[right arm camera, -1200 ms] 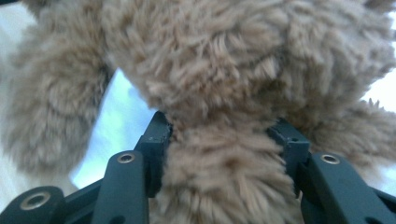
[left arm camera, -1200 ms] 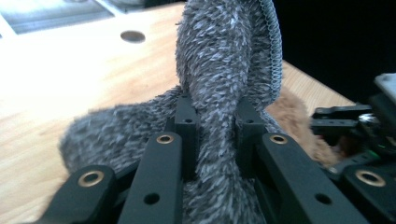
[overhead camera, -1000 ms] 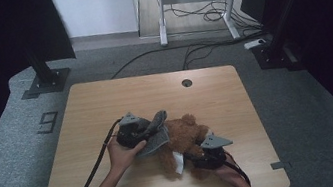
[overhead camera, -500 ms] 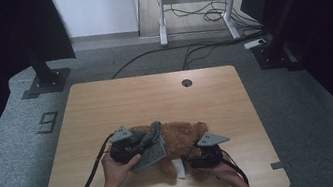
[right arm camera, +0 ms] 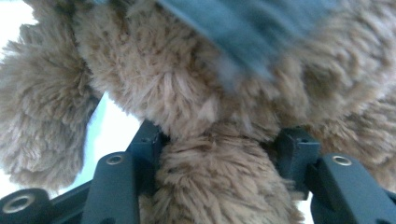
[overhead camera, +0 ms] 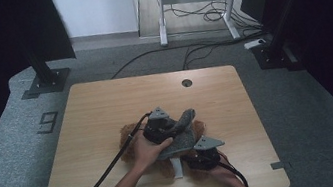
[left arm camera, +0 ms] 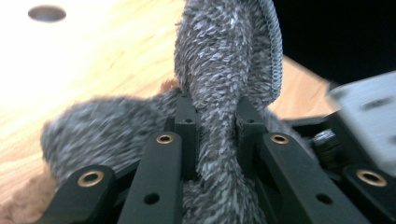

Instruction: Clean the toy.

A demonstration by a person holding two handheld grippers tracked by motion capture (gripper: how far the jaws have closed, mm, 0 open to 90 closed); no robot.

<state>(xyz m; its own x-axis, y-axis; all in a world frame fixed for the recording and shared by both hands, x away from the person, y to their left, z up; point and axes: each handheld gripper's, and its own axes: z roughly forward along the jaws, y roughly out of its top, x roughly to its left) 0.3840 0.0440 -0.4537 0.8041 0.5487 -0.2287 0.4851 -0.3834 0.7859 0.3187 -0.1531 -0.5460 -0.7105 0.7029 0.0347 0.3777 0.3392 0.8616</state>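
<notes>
A brown plush toy (overhead camera: 127, 134) lies on the wooden table (overhead camera: 105, 103) near its front edge. A grey fuzzy cloth (overhead camera: 182, 140) is draped over it. My left gripper (overhead camera: 176, 126) is shut on a bunched fold of that cloth (left arm camera: 224, 70), which stands up between its jaws (left arm camera: 217, 121). My right gripper (overhead camera: 191, 159) sits at the toy's front right. Its jaws have just been closing, and in the right gripper view the right gripper (right arm camera: 219, 154) pinches a furry limb of the toy (right arm camera: 187, 93) between its pads.
A cable hole (overhead camera: 186, 82) sits near the table's far edge. The left gripper's black cable (overhead camera: 102, 179) trails off the front left. A white tag (overhead camera: 178, 168) sticks out under the toy. Black stand bases (overhead camera: 44, 82) and a desk frame (overhead camera: 192, 13) stand beyond the table.
My left gripper has swung from the left of the toy to the right and slightly farther away, pulling the grey cloth across it. The right gripper stayed in place.
</notes>
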